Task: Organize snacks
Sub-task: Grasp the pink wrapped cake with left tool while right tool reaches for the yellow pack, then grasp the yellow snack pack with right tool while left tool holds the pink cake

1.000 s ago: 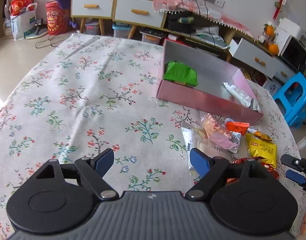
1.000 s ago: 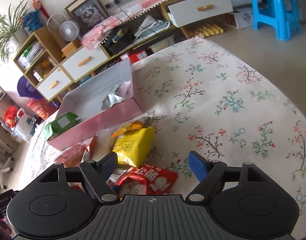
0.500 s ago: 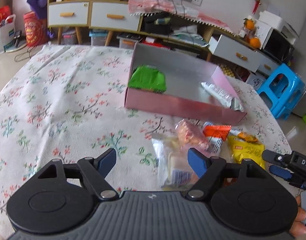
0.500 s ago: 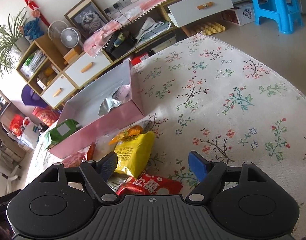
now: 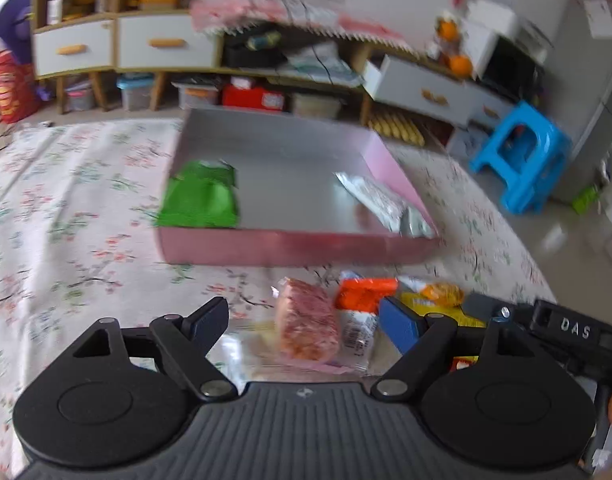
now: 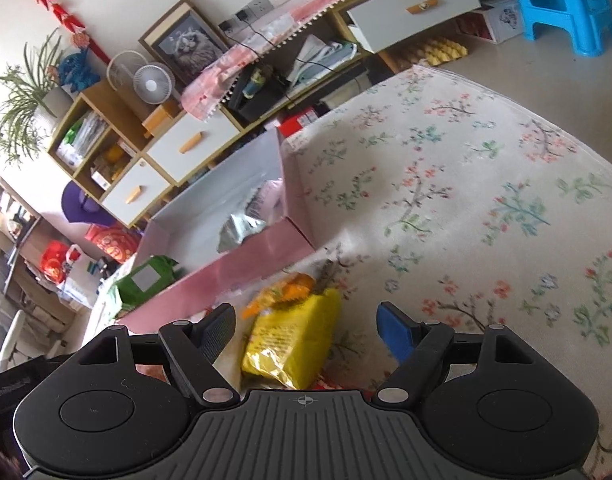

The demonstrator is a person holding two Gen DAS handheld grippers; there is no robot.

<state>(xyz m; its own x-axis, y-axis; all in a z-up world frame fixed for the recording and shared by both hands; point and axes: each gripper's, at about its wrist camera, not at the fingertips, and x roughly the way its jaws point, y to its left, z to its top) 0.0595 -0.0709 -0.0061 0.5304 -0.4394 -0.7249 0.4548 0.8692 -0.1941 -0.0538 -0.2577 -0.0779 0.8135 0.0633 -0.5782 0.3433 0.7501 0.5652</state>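
Note:
A pink box [image 5: 294, 246] [image 6: 242, 268] sits on the floral tablecloth, holding a green packet [image 5: 200, 200] [image 6: 146, 278] and a silver packet [image 5: 380, 200] [image 6: 240, 230]. Loose snacks lie in front of it: a pink packet [image 5: 308, 324], an orange packet [image 5: 364, 292] and a yellow packet [image 6: 294, 340]. My left gripper [image 5: 304, 324] is open, its fingers either side of the pink packet. My right gripper [image 6: 304, 326] is open over the yellow packet and also shows at the right edge of the left wrist view [image 5: 562, 328].
The floral tablecloth [image 6: 466, 208] stretches right of the snacks. A blue stool [image 5: 522, 156] stands on the floor past the table's right edge. Cabinets with drawers [image 5: 118, 44] line the far wall.
My left gripper has moved right and forward until its open fingers straddle the pink packet. My right gripper has moved forward over the yellow packet.

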